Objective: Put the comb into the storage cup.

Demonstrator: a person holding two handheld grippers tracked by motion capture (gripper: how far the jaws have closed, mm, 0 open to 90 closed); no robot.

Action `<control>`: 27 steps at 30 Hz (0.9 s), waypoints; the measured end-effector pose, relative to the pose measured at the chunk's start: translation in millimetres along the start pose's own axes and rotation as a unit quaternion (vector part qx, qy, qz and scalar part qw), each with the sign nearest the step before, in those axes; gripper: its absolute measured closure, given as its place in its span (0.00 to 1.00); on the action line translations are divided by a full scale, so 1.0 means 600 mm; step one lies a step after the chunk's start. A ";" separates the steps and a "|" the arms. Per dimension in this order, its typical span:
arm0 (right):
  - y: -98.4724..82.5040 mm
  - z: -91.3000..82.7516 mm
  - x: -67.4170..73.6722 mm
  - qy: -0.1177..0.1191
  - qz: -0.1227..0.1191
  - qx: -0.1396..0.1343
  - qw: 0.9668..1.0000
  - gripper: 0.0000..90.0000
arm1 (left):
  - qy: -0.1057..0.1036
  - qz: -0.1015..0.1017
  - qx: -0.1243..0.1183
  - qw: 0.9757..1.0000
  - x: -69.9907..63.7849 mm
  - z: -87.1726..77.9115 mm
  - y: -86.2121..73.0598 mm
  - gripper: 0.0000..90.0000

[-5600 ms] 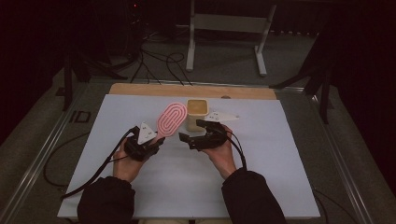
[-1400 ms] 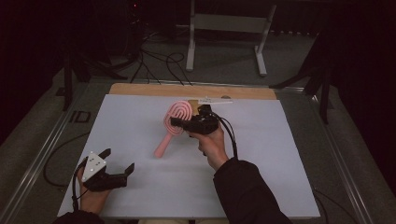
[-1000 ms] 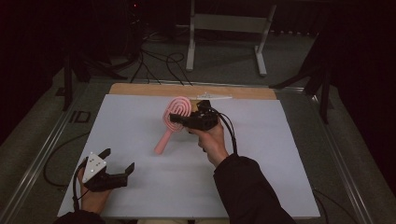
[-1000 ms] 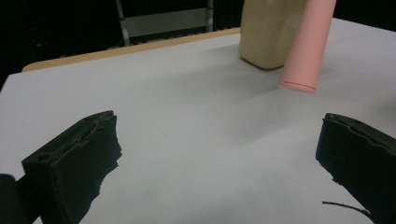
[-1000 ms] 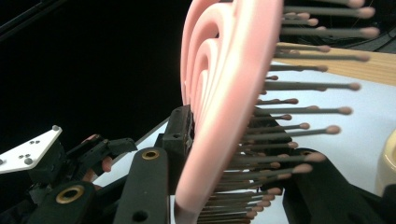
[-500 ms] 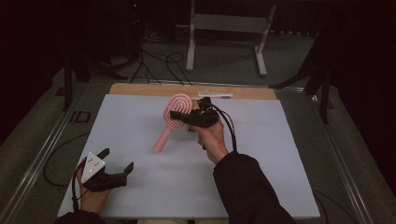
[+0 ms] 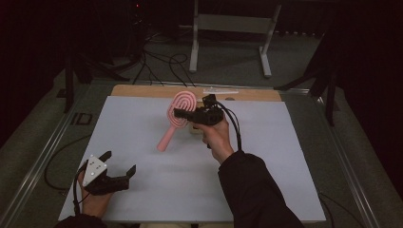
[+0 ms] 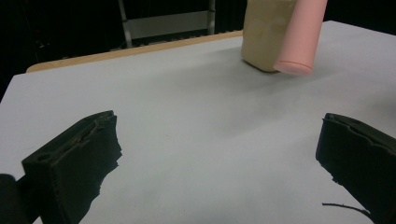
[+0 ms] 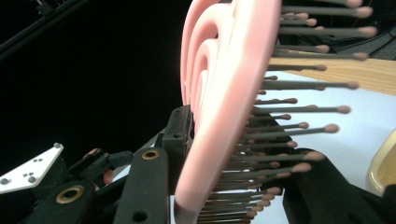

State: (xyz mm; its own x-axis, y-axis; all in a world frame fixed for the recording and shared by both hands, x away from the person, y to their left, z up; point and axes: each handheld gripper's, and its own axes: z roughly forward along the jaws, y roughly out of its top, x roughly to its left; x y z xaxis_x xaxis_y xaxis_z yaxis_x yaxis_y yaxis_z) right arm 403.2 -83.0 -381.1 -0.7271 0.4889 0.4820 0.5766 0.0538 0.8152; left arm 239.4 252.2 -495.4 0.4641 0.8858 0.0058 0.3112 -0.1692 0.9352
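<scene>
The right gripper (image 7: 183,114) pinches the head of a pink hairbrush (image 7: 177,116), held above the white table (image 7: 285,156) with the handle slanting down toward the person. The right gripper view adds the bristles (image 9: 299,125) — rows of round-tipped pins against one jaw. The left gripper (image 7: 119,166) rests near the table's front left, jaws spread on nothing. Its view shows a tan block (image 8: 264,32) behind the handle's end, cut off at the top — no writing legible anywhere.

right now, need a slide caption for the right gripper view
Right gripper clamps the pink hairbrush by its head, bristles pointing right.
</scene>
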 end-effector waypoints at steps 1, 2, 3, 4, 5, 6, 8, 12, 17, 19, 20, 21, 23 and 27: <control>0.001 0.000 0.000 0.000 0.001 0.000 1.000 0.70 | 0.000 0.000 0.001 1.000 0.000 0.000 0.000 0.00; 0.002 -0.001 -0.001 -0.001 0.000 -0.001 1.000 0.70 | 0.000 0.000 0.001 1.000 0.000 0.000 0.000 0.00; 0.003 -0.002 -0.001 -0.001 0.000 0.000 1.000 0.70 | 0.000 0.000 0.000 1.000 0.000 0.000 0.000 0.00; 0.004 -0.002 -0.001 -0.001 -0.001 -0.001 1.000 0.70 | 0.000 0.001 0.000 1.000 -0.001 0.000 0.000 0.00; 0.006 -0.003 -0.002 -0.001 -0.001 -0.002 1.000 0.70 | 0.000 0.001 0.001 1.000 -0.001 0.001 0.000 0.00; 0.007 -0.004 -0.002 -0.001 0.000 -0.003 1.000 0.70 | 0.000 0.001 0.001 1.000 -0.001 0.001 0.000 0.00; 0.011 -0.006 -0.003 -0.001 -0.001 -0.006 1.000 0.70 | 0.000 0.001 0.001 1.000 -0.001 0.001 0.000 0.00; 0.019 -0.009 -0.004 -0.001 -0.003 -0.010 1.000 0.70 | 0.000 0.002 0.001 1.000 -0.001 0.001 0.000 0.00; 0.025 -0.012 -0.007 -0.002 -0.005 -0.012 1.000 0.70 | 0.000 0.001 0.000 1.000 -0.001 0.001 0.000 0.00; 0.028 -0.013 -0.008 -0.006 -0.005 -0.012 1.000 0.70 | 0.000 0.001 0.000 1.000 -0.001 0.001 0.000 0.00; 0.029 -0.013 -0.010 -0.007 -0.006 -0.013 1.000 0.70 | 0.000 0.002 0.001 1.000 -0.001 0.001 0.000 0.00; 0.030 -0.014 -0.010 -0.009 -0.004 -0.014 1.000 0.70 | 0.001 0.002 0.001 1.000 -0.001 0.001 0.000 0.00; 0.031 -0.015 -0.011 -0.009 -0.004 -0.015 1.000 0.70 | 0.001 0.002 0.002 1.000 -0.001 0.001 0.000 0.00; 0.037 -0.018 -0.013 -0.010 -0.003 -0.019 1.000 0.70 | 0.001 0.002 0.001 1.000 -0.002 0.001 0.000 0.00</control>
State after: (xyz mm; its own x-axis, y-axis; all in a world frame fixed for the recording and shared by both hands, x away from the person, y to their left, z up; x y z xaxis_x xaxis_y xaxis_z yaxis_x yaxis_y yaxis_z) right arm 417.6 -94.7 -363.4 -0.7218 0.5069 0.4713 0.5583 0.0239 0.8293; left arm 239.2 251.2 -495.7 0.4643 0.8856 0.0096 0.3111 -0.1732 0.9344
